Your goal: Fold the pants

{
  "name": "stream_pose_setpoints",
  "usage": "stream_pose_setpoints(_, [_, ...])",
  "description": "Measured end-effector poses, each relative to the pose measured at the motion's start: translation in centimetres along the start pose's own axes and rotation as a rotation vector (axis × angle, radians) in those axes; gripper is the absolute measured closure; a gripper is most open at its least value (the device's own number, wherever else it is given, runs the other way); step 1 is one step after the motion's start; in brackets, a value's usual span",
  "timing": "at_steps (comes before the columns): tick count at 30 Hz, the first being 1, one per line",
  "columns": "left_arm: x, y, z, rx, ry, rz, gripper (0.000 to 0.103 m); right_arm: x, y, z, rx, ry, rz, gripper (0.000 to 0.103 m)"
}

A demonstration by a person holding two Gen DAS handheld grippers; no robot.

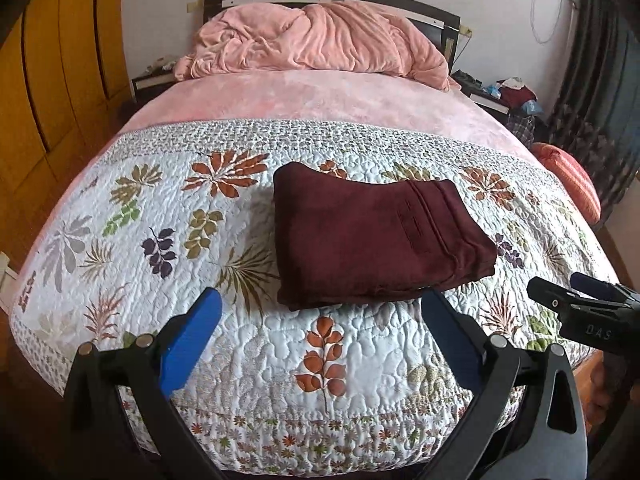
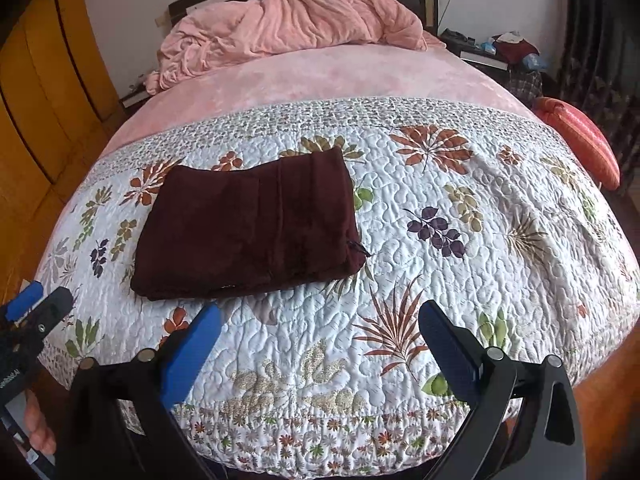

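Observation:
Dark maroon pants [image 1: 376, 236] lie folded into a compact rectangle on the floral quilt [image 1: 180, 248], and show again left of centre in the right wrist view as pants [image 2: 248, 228]. My left gripper [image 1: 320, 308] hovers open just short of the bundle's near edge, blue pads spread wide, nothing between them. My right gripper [image 2: 320, 320] is open too, over bare quilt [image 2: 480, 220] to the right of the pants. Each gripper shows in the other's view: the right one [image 1: 568, 300] at the right edge, the left one [image 2: 36, 304] at the left edge.
A crumpled pink blanket [image 1: 320, 40] is heaped at the dark headboard, over a pink sheet [image 1: 320, 96]. A wooden wardrobe [image 1: 52, 80] stands to the left. An orange cushion [image 2: 580, 136] and cluttered nightstand [image 2: 500, 52] sit right of the bed, by dark curtains.

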State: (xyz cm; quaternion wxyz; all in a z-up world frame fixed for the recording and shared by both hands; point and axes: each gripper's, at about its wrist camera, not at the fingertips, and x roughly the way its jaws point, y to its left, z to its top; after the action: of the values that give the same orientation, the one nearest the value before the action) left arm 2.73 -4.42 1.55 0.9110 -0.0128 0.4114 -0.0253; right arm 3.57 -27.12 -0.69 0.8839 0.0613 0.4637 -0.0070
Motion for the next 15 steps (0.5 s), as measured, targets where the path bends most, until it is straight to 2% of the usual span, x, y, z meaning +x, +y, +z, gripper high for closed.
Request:
stream_pose_setpoints(7, [-0.6,0.0,0.1,0.027,-0.022,0.048,0.004,-0.1,0.4,-0.6,-0.011,0.010,-0.031,0.004])
stream_pose_setpoints(15, [-1.1,-0.2,0.2,0.038,-0.041,0.060,0.004,-0.6,0.7,-0.6,-0.008,-0.012,-0.037,0.004])
